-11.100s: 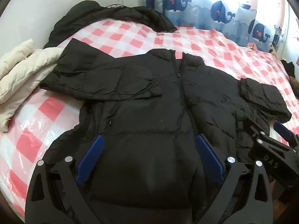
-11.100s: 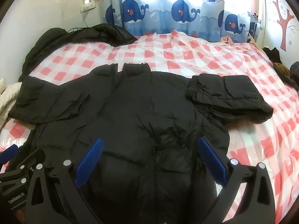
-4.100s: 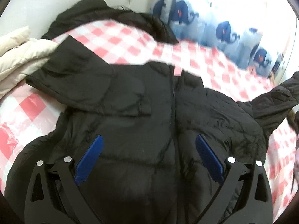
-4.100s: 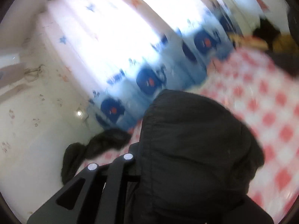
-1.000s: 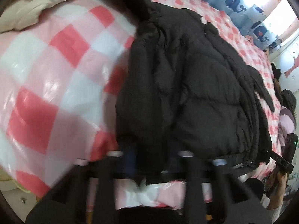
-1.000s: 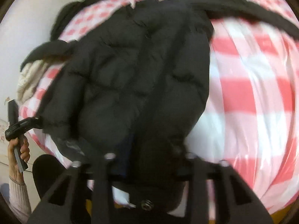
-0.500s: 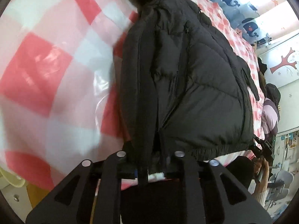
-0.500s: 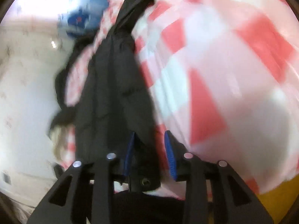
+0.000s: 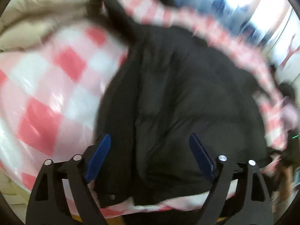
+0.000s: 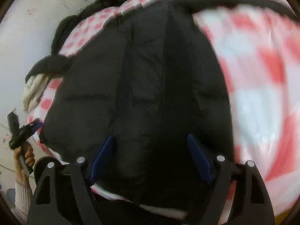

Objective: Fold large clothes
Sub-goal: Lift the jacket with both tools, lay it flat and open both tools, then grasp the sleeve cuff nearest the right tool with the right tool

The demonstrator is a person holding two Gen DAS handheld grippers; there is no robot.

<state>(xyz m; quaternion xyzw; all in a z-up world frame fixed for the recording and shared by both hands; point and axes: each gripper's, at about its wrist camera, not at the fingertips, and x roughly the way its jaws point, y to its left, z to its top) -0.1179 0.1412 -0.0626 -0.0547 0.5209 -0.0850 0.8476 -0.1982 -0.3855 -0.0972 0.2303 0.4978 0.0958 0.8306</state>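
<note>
Our left gripper [image 9: 149, 155] and right gripper [image 10: 150, 154]: jaws opening wide, black jacket [image 9: 178, 103] released between them at the bed [image 9: 46, 97] edge.

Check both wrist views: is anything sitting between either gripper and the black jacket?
Nothing visible. In each view the black jacket lies directly beneath the opening jaws of the left gripper and right gripper, pads clear of the fabric. The cream coat lies off to the side.

- No text, label, brand or number can be read in either wrist view.
- The black jacket [image 9: 178, 103] shows no legible tag or logo.
- Both views are blurred by motion, so any small print is lost.
</note>
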